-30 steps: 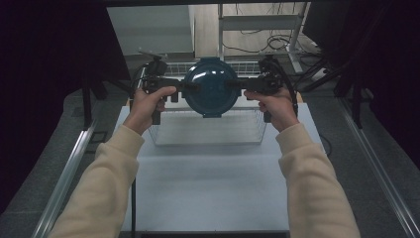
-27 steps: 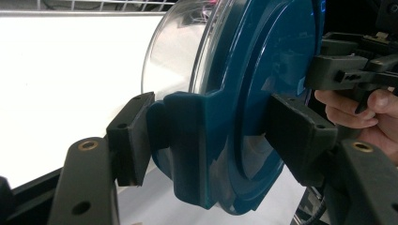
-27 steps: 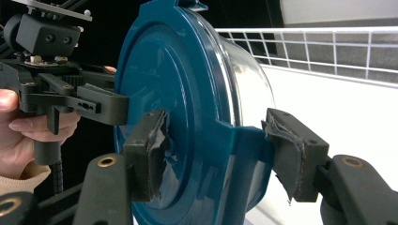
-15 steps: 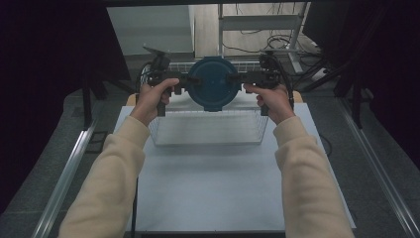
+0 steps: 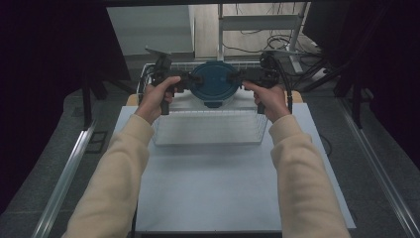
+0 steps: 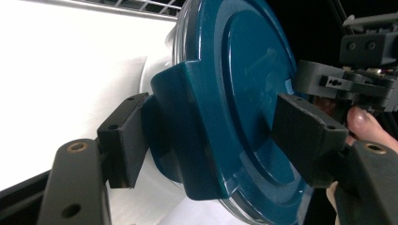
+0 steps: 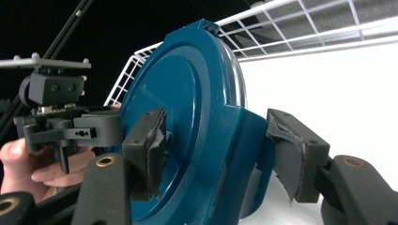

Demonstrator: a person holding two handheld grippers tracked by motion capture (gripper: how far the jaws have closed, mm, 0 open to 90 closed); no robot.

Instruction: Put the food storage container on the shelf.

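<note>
The left gripper (image 6: 206,145) is clamped on a side latch of the blue lid (image 5: 214,84); the right gripper (image 7: 216,154) is clamped on the opposite latch. The lid sits on a clear container, held level between both grippers above the far end of the wire basket (image 5: 208,130) on the white table (image 5: 218,193).

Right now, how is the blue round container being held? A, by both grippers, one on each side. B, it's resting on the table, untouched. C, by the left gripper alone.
A: the left gripper and right gripper each clamp a side latch of the blue container.
</note>
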